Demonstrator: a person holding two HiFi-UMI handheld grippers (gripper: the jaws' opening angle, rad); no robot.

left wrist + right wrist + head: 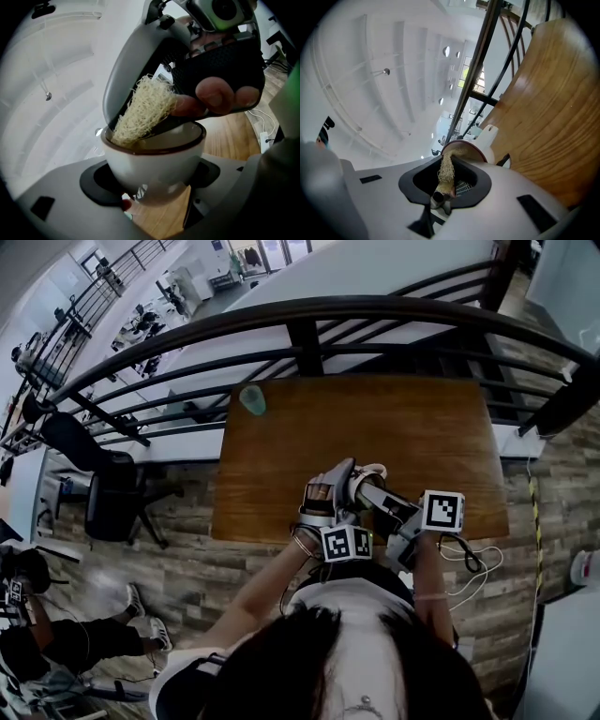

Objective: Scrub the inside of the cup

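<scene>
Evidently mid-scrub: the left gripper [150, 180] clamps the white cup [154, 164] by its sides, holding it steady off the table [394, 427] so the mouth stays open to the other tool. The right gripper [445, 185] is closed on a pale fibre scrubber [446, 169]. Its free end sits inside the cup's rim, just beyond those jaws.

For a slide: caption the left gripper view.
Left gripper grips a white cup as the right gripper presses a fibrous scrubber into it.

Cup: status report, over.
Left gripper shut on cup. Right gripper shut on scrubber, tip inside cup. Green item far off on table, not blocking.
</scene>
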